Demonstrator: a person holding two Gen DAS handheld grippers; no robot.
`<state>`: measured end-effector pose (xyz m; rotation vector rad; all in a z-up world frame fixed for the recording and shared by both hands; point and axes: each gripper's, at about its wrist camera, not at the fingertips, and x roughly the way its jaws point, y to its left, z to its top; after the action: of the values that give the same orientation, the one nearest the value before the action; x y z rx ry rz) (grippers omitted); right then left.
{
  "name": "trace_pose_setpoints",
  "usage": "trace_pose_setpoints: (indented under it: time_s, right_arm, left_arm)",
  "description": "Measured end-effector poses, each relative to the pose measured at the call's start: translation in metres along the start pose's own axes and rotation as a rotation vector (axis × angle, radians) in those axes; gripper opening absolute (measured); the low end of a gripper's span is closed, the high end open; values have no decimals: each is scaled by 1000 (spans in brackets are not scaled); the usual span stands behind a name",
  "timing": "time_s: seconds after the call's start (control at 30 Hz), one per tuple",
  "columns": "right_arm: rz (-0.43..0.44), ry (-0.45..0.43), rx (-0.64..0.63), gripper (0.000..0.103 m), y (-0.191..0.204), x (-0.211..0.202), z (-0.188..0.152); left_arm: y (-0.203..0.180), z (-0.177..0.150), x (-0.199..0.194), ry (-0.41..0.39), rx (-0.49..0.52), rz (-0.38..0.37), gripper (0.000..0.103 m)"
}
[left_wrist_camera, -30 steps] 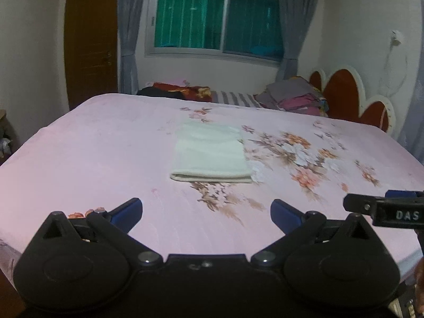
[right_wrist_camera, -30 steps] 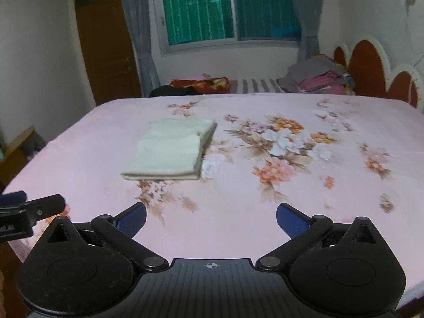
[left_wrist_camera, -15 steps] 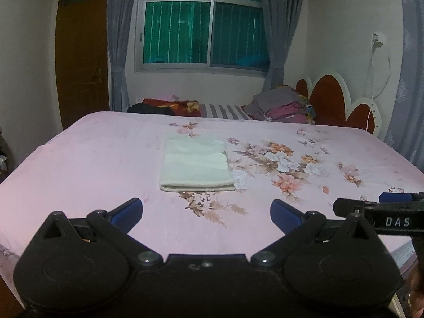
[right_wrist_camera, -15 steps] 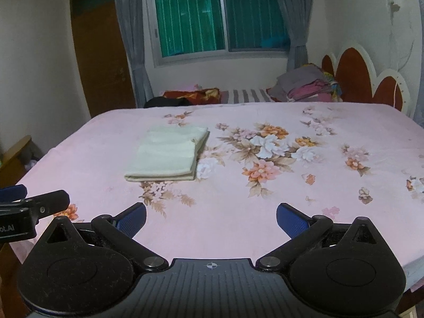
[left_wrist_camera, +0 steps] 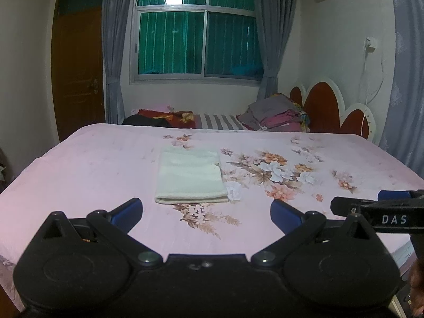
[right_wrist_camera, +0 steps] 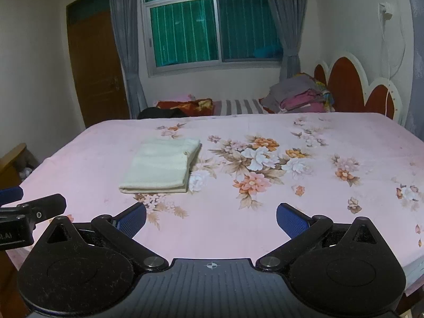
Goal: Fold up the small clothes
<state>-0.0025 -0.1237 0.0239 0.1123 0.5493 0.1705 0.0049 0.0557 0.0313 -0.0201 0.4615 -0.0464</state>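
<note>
A pale cream cloth lies folded into a neat rectangle on the pink floral bed sheet. It also shows in the right wrist view. My left gripper is open and empty, held back over the near edge of the bed, well short of the cloth. My right gripper is open and empty too, beside the left one and equally far back. The right gripper's finger shows at the right edge of the left wrist view.
A pile of clothes and a striped pillow lie at the far side by the red headboard. A brown door stands at the left, a window behind. The sheet spreads right of the cloth.
Both grippers have pulled back and tilted up from the bed, so the folded cloth looks smaller and farther. The cloth has not moved. Both stay open.
</note>
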Motion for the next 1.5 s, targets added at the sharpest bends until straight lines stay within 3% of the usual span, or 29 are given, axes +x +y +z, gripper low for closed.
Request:
trace_pose_setpoints:
  time_s: [1.5]
  right_arm:
    - [-10,-19,-33,103,4,-6,2]
  left_arm:
    - [1,3,-2,-25,-11,-4,102]
